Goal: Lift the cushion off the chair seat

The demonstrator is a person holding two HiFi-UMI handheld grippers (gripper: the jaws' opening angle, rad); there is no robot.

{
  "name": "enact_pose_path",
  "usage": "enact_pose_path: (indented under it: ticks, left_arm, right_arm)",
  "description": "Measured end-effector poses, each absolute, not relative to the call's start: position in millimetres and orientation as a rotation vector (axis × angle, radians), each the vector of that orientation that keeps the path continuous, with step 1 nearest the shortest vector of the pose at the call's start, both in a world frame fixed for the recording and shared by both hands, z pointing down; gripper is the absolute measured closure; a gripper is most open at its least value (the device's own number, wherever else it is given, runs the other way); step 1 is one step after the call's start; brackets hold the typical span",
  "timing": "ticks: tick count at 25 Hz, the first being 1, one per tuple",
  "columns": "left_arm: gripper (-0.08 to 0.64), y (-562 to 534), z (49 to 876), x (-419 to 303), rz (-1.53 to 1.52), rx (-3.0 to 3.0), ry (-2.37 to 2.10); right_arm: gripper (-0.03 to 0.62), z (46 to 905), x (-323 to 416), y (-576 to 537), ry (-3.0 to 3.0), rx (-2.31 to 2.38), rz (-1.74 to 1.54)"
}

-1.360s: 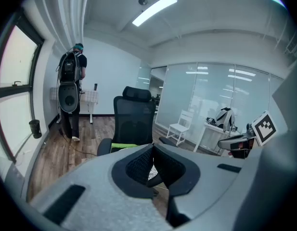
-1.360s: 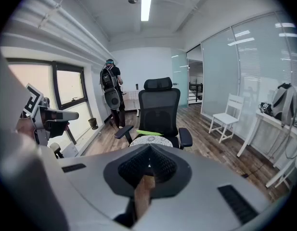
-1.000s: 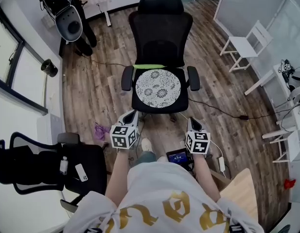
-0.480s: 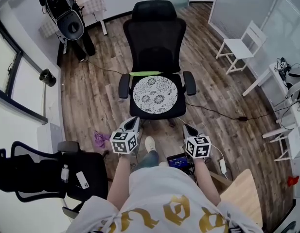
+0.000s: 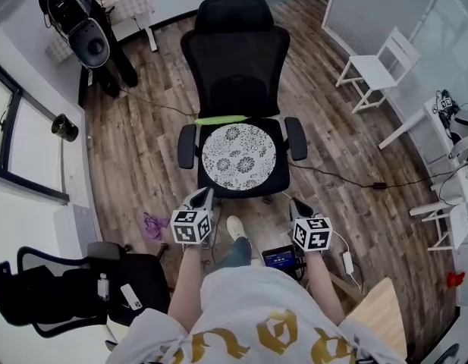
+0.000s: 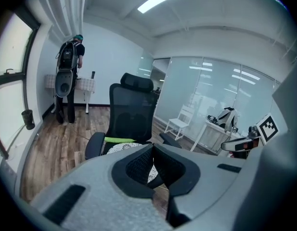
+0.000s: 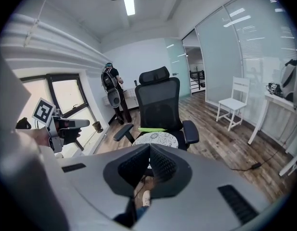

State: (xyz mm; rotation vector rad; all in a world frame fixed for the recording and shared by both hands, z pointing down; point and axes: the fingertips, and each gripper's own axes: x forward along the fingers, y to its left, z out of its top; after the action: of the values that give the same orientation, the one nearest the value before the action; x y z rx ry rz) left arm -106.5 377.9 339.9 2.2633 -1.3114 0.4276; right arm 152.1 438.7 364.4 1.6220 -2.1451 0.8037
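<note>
A round white cushion with a grey flower print (image 5: 239, 156) lies on the seat of a black office chair (image 5: 235, 59); it also shows in the left gripper view as cushion (image 6: 120, 148) and in the right gripper view as cushion (image 7: 157, 139). A green strip (image 5: 222, 120) lies behind it at the seat's back. My left gripper (image 5: 205, 197) hovers just in front of the seat's left corner, jaws shut and empty. My right gripper (image 5: 293, 203) hangs in front of the seat's right corner, also shut on nothing. Neither touches the chair.
Wooden floor all round. A second black chair (image 5: 74, 290) stands at my left. A white chair (image 5: 376, 68) stands at the right, a cable (image 5: 340, 177) runs across the floor. A person (image 5: 82, 21) stands at the far left by a small table. A shoe (image 5: 235, 227) shows between the grippers.
Both grippers have moved forward and down, closer to the chair's front edge. The chair now sits lower and nearer in the head view. Jaws stayed shut.
</note>
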Motion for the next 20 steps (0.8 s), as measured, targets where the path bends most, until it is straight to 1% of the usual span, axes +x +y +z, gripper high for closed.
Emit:
enact_pose_path:
  ticks: [12, 16, 20]
  left_arm:
    - [0.551, 212.3, 345.2, -119.0, 0.511, 2.277, -1.311]
    - [0.551, 178.1, 364.3, -124.2, 0.622, 2.298, -1.301]
    - [0.551, 148.3, 378.9, -132.8, 0.638, 2.303, -1.280]
  right_arm:
    - [0.581, 377.5, 160.2, 293.5, -2.009, 1.659, 0.808]
    - [0.581, 382.9, 158.7, 250.3, -1.963, 1.665, 0.790]
    - [0.581, 376.3, 154.6, 214.6, -1.967, 1.678, 0.734]
